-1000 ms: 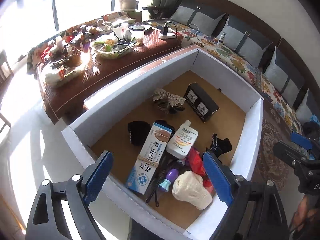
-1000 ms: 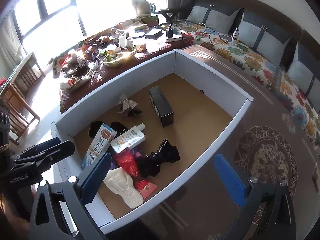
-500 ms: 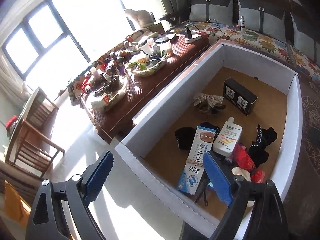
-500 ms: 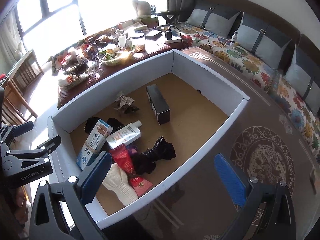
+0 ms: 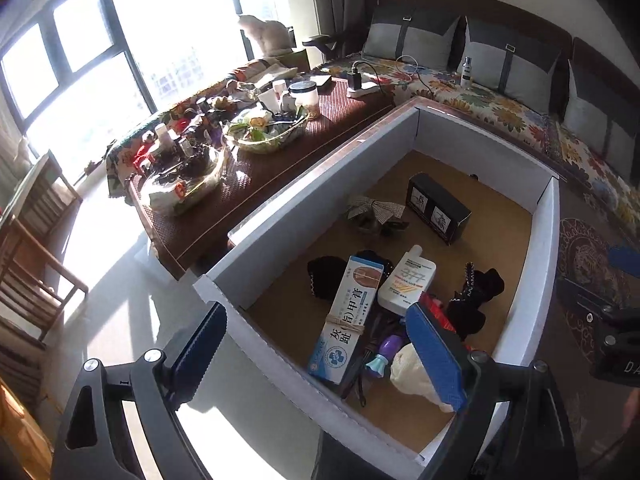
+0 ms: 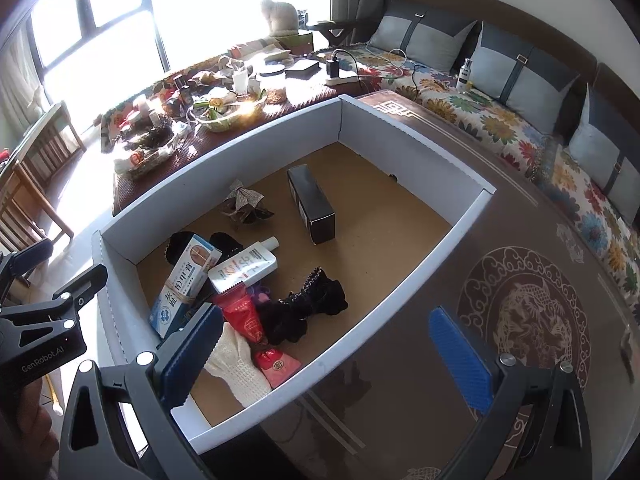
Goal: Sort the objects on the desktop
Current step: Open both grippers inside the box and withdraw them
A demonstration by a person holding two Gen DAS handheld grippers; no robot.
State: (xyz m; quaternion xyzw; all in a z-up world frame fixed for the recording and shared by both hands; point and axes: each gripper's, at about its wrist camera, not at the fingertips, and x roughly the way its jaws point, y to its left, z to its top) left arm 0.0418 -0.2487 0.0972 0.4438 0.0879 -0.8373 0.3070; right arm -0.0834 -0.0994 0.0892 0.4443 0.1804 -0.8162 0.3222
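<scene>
Inside, one white tray [image 6: 420,258] holds one black box [image 6: 312,208], one bottle [image 6: 244,266].

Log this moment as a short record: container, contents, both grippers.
container: white-walled box, open top, brown floor
pile at near end: medicine carton, white bottle, red tube, cream glove, black lace cloth
standing apart: black box, bow
left gripper: open, empty, above box corner
right gripper: open, empty, above box edge
</scene>
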